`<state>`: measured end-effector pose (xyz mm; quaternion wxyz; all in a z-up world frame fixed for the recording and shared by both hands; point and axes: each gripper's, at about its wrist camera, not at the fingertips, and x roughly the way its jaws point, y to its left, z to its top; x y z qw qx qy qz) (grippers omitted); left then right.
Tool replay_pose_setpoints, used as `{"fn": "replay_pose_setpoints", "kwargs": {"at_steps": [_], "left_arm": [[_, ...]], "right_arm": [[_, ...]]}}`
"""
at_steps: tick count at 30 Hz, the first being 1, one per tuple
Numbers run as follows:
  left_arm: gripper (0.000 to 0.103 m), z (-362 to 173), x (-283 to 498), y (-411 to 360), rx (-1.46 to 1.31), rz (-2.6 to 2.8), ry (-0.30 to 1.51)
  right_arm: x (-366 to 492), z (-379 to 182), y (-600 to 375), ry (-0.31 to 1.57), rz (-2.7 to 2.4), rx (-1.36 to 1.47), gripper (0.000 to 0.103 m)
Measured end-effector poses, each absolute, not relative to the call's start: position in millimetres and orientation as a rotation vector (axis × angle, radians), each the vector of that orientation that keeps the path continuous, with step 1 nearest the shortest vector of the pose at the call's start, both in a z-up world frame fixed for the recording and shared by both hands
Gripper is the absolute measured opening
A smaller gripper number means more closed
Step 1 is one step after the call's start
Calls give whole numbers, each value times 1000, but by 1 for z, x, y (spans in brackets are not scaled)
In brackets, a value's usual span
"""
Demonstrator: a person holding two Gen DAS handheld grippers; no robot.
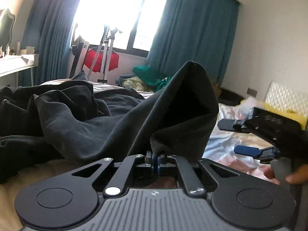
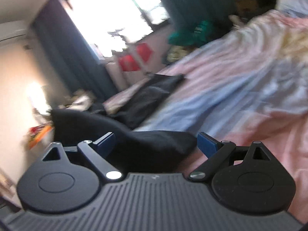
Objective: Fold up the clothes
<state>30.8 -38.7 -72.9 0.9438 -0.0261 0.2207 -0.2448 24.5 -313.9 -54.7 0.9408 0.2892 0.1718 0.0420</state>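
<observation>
A dark grey garment (image 1: 80, 127) lies rumpled across the bed. My left gripper (image 1: 155, 156) is shut on its ribbed edge, and the cloth stands up in a peak (image 1: 194, 88) above the fingers. My right gripper (image 1: 231, 136) shows at the right of the left wrist view, open and empty, just right of the raised cloth. In the blurred, tilted right wrist view, my right gripper (image 2: 156, 144) is open with the dark garment (image 2: 146, 150) lying between and beyond its blue fingers, apart from them.
The bed has a pink and pale blue sheet (image 2: 240, 88). A folded dark cloth (image 2: 152, 94) lies further along the bed. A green clothes pile (image 1: 152, 77), a red item on a stand (image 1: 100, 59), teal curtains (image 1: 192, 28) and a white desk (image 1: 17, 63) are behind.
</observation>
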Motion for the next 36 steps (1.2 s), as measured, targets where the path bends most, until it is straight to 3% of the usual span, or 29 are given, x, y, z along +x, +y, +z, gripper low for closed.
{"fn": "replay_pose_setpoints", "kwargs": {"at_steps": [6,17,19,20,22,24,26,28,32,36], "left_arm": [[4,-74,42,-34,-118,-495,455],[8,-91,63,-34,-114,-467,560],[17,-92,64,-35,-107,-476,573],[20,-92,64,-36,-102,-480,577],[23,-92,62,-39,-88,-490,580],[37,-90,58,-41,-77,-500,576],[46,-87,53,-41,-81,-514,558],[52,-83,48,-40,-92,-532,534],[59,-74,39,-37,-113,-567,484],[60,-72,30,-41,-102,-577,463]], "right_arm": [[24,-41,-268,345,220,471,94],[65,-82,-252,569,-3,403,91],[66,-88,-257,586,-26,426,72],[65,-91,-259,592,-31,442,70],[65,-94,-261,597,-48,450,54],[63,-91,-260,581,-78,405,37],[63,-82,-258,541,-113,345,29],[60,-71,-255,485,-158,256,13],[54,-40,-252,334,-268,61,10],[62,-15,-262,253,-305,-41,10]]}}
